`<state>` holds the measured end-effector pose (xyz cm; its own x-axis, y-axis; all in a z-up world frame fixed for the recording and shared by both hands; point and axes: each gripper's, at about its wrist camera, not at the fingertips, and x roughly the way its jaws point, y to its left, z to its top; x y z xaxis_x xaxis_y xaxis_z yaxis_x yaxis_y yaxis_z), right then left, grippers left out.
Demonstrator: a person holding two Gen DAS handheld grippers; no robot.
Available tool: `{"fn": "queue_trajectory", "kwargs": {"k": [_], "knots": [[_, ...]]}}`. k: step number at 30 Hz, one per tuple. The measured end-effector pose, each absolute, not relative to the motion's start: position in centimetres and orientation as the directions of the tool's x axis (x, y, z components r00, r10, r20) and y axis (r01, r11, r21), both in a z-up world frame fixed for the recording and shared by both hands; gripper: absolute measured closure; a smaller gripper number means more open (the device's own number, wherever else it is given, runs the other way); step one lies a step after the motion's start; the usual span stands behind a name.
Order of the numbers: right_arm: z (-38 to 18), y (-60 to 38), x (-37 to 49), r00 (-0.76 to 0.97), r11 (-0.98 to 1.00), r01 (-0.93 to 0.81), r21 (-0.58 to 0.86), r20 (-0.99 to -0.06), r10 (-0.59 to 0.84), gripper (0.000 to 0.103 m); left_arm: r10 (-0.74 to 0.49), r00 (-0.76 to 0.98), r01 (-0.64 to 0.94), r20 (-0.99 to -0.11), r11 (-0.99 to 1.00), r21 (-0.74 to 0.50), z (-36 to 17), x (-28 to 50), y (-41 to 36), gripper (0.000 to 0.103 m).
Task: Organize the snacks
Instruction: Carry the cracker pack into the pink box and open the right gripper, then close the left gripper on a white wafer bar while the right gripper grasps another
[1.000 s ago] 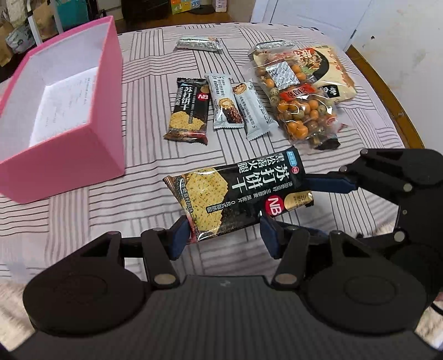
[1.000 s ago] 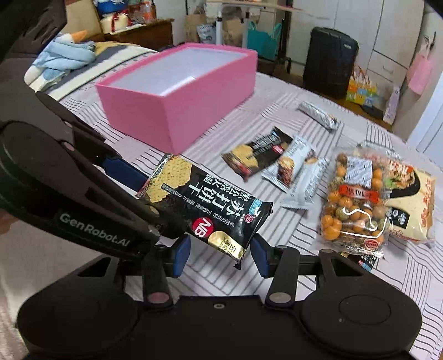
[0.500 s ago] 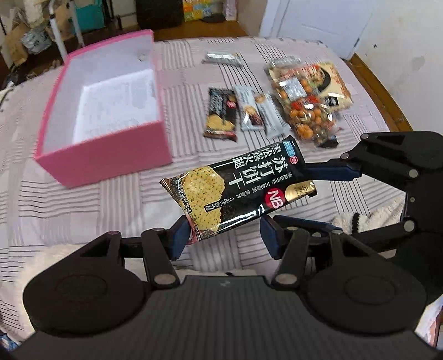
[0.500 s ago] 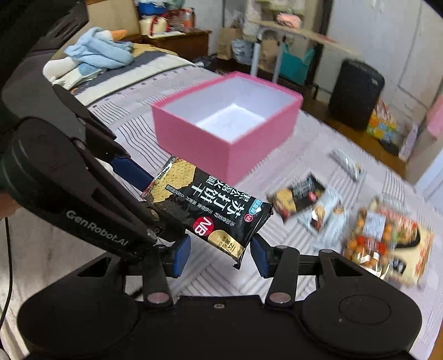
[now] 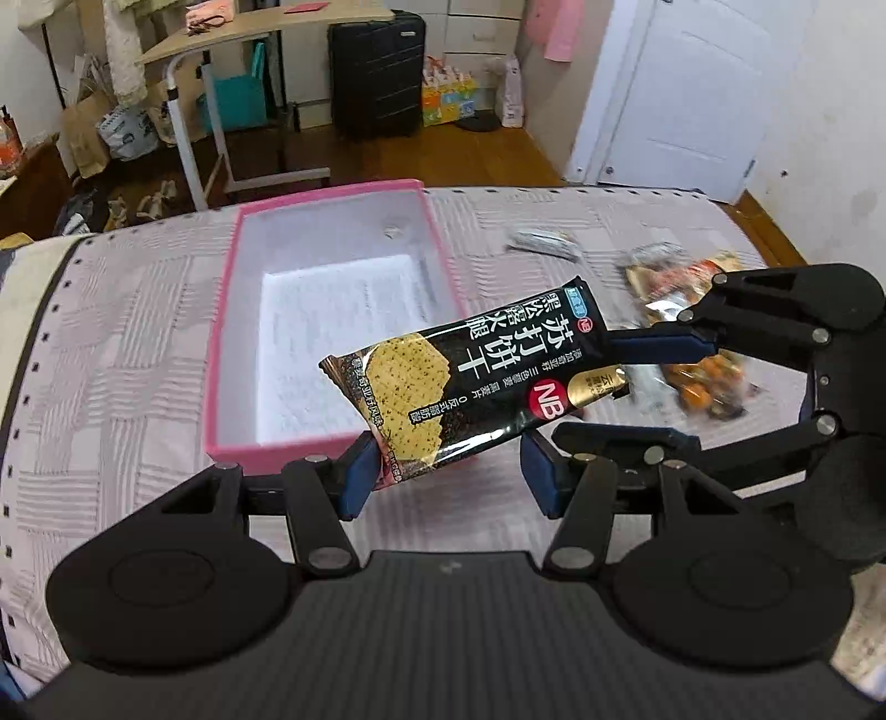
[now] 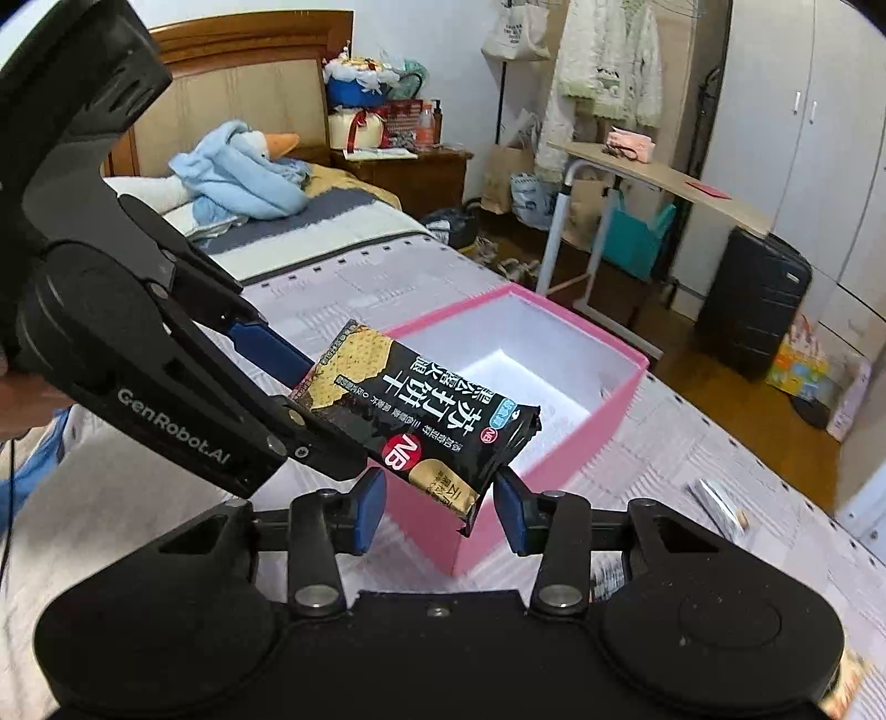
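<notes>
A long black cracker pack (image 5: 476, 382) with an "NB" logo hangs in the air between both grippers, just in front of the open pink box (image 5: 221, 343). My left gripper (image 5: 448, 479) is shut on the pack's left end. My right gripper (image 6: 437, 501) is shut on its other end (image 6: 426, 421). The right gripper's arm shows in the left wrist view (image 5: 775, 343). The pink box (image 6: 603, 421) is white inside and holds only a sheet of paper.
The striped bedspread (image 5: 111, 354) bears more snacks to the right: a silver bar (image 5: 545, 243) and a bag of orange nuts (image 5: 703, 382). A side table (image 5: 221, 50), a black suitcase (image 5: 376, 72) and a door (image 5: 686, 94) stand beyond the bed.
Both grippers have lifted the cracker pack off the bed and carried it left toward the pink box. The other snacks now lie farther to the right.
</notes>
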<state>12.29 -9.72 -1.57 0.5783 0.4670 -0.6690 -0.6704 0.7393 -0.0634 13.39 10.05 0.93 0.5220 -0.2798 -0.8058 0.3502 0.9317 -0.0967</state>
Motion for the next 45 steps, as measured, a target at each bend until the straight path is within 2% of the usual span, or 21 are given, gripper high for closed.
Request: {"fn": "queue_trajectory", "kwargs": {"k": [7,11,14,24,28,34,45], "knots": [[-4.3,-7.8,19.9,0.605,0.748,-0.657,-0.093,-0.657,0.449,0.057,-0.259,0.566,0.318,-0.783,0.945,-0.083,-2.1,21.4,11.4,0.049],[-6.7,-8.0,24.0,0.592,0.785,-0.619,-0.007,-0.661,0.461,0.057,-0.266,0.557,0.311,-0.786,0.945,-0.099,-4.3,26.0,11.8,0.049],[-8.5,-7.6,26.1,0.600,0.800,-0.599,0.008,-0.658,0.456,0.057,-0.261,0.559,0.316,-0.787,0.944,-0.089,-6.0,28.9,12.0,0.049],[-11.0,-5.4,32.0,0.575,0.826,-0.562,-0.045,-0.740,0.350,0.058,-0.246,0.502,0.279,-0.829,0.953,-0.114,-10.0,36.3,12.0,0.049],[-10.8,-5.5,32.4,0.590,0.849,-0.524,-0.074,-0.750,0.299,0.056,-0.227,0.514,0.214,-0.827,0.968,-0.132,-10.6,36.7,12.2,0.043],[-7.2,-9.0,28.9,0.587,0.848,-0.527,0.047,-0.702,0.403,0.056,-0.224,0.564,0.212,-0.795,0.969,-0.123,-8.9,34.2,11.8,0.041],[-0.4,-17.4,21.5,0.566,0.887,-0.427,0.178,-0.712,0.416,0.056,-0.314,0.601,0.316,-0.735,0.938,-0.142,-0.1,25.7,9.3,0.043]]}}
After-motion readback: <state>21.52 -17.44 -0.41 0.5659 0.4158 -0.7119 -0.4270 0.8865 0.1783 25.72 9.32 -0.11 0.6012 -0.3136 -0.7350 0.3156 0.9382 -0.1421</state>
